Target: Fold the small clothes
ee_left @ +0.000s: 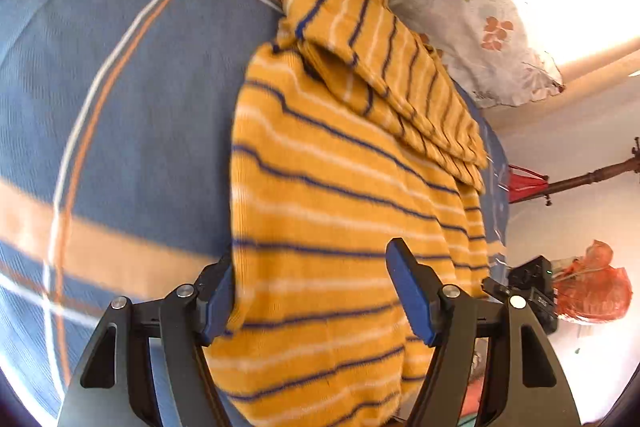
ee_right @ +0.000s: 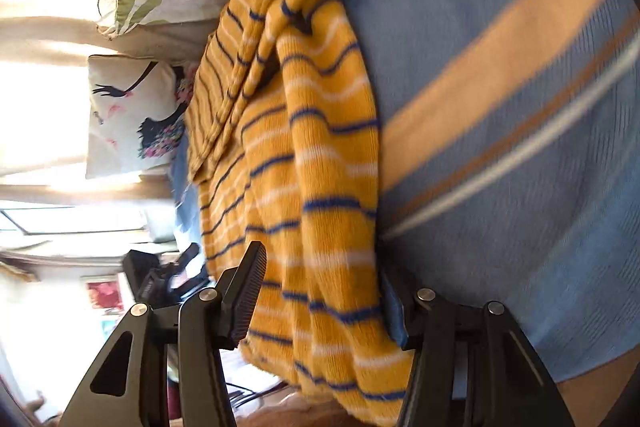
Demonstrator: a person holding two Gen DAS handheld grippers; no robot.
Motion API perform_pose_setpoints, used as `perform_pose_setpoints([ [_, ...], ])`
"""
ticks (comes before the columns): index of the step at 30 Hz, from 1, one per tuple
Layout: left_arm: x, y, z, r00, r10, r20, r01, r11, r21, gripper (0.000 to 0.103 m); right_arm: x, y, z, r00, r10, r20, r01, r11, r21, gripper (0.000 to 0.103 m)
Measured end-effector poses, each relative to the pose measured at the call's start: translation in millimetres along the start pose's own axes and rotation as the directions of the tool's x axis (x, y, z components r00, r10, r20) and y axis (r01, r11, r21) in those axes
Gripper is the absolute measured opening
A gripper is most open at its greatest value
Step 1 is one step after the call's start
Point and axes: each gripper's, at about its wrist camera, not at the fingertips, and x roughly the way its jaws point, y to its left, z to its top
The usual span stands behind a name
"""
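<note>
A small mustard-yellow knit sweater (ee_left: 344, 187) with navy and white stripes lies on a blue plaid blanket (ee_left: 132, 75). One sleeve is folded across its upper body. My left gripper (ee_left: 312, 291) is open, its blue pads on either side of the sweater's lower part. In the right wrist view the same sweater (ee_right: 320, 155) runs between the fingers of my right gripper (ee_right: 324, 291), which is also open around the fabric. One right pad is partly hidden under the cloth edge.
A floral pillow (ee_left: 480, 19) and a bird-print cushion (ee_right: 128, 111) lie beyond the sweater at the bed's edge. A dark wooden stand (ee_left: 592, 175) and an orange-red bag (ee_left: 592, 283) sit off the bed. The blanket (ee_right: 500, 107) spreads wide beside the sweater.
</note>
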Motion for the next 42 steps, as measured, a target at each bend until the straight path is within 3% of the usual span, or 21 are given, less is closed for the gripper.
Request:
perform_pose_setpoints([
  [3, 2, -4, -22, 0.998, -0.058, 0.003, 0.058, 0.998, -0.027, 0.069, 1, -11, -17, 0.996, 0.065, -0.065, -0.065, 0.998, -0.005, 0.056],
  [7, 5, -11, -51, 0.992, -0.126, 0.012, 0.126, 0.99, -0.06, 0.069, 10, -6, -40, 0.979, 0.073, -0.189, -0.091, 0.992, -0.087, 0.056],
  [11, -1, -19, -77, 0.993, -0.095, 0.074, 0.098, 0.994, -0.042, 0.069, 15, -4, -59, 0.957, 0.062, -0.285, -0.11, 0.982, -0.154, 0.056],
  [14, -8, -19, -84, 0.994, -0.034, 0.108, 0.041, 0.998, -0.057, 0.069, 21, -6, -69, 0.94, -0.015, -0.34, -0.064, 0.974, -0.219, 0.056],
  [16, -13, -12, -82, 0.992, 0.012, 0.122, 0.0, 0.996, -0.093, 0.062, 24, -10, -69, 0.938, -0.065, -0.339, -0.021, 0.969, -0.245, 0.04],
  [17, -15, -7, -80, 0.992, 0.04, 0.121, -0.026, 0.993, -0.111, 0.047, 23, -14, -69, 0.939, -0.08, -0.336, -0.007, 0.969, -0.248, 0.02],
  [18, -17, -1, -78, 0.99, 0.075, 0.116, -0.06, 0.989, -0.132, 0.026, 22, -16, -68, 0.939, -0.084, -0.334, -0.002, 0.968, -0.251, 0.015],
  [20, -25, 13, -76, 0.986, 0.122, 0.118, -0.098, 0.977, -0.19, 0.015, 16, -15, -67, 0.943, -0.078, -0.323, -0.012, 0.963, -0.269, 0.013],
  [23, -47, 28, -82, 0.972, 0.143, 0.185, -0.089, 0.958, -0.274, 0.015, 0, -8, -69, 0.949, -0.061, -0.31, -0.039, 0.951, -0.306, 0.011],
  [26, -65, 25, -90, 0.955, 0.18, 0.237, -0.11, 0.953, -0.281, 0.015, -23, -6, -65, 0.959, -0.048, -0.278, -0.045, 0.947, -0.319, 0.01],
  [28, -69, 18, -96, 0.959, 0.152, 0.241, -0.087, 0.962, -0.26, 0.029, -47, -13, -60, 0.97, -0.04, -0.24, -0.038, 0.95, -0.309, 0.009],
  [30, -67, 9, -105, 0.961, 0.132, 0.244, -0.072, 0.969, -0.238, 0.053, -67, -24, -53, 0.98, -0.049, -0.192, -0.007, 0.96, -0.281, 0.008],
  [36, -26, -7, -129, 0.984, 0.079, 0.16, -0.044, 0.976, -0.213, 0.056, -75, -43, -27, 0.985, -0.105, -0.138, 0.071, 0.971, -0.228, 0.007],
  [39, -22, -11, -137, 0.98, 0.069, 0.188, -0.028, 0.977, -0.212, 0.063, -69, -35, -14, 0.98, -0.153, -0.124, 0.119, 0.961, -0.249, 0.007],
  [42, -20, -18, -134, 0.978, 0.058, 0.201, -0.017, 0.98, -0.2, 0.063, -59, -26, 2, 0.978, -0.17, -0.123, 0.134, 0.956, -0.26, 0.008],
])
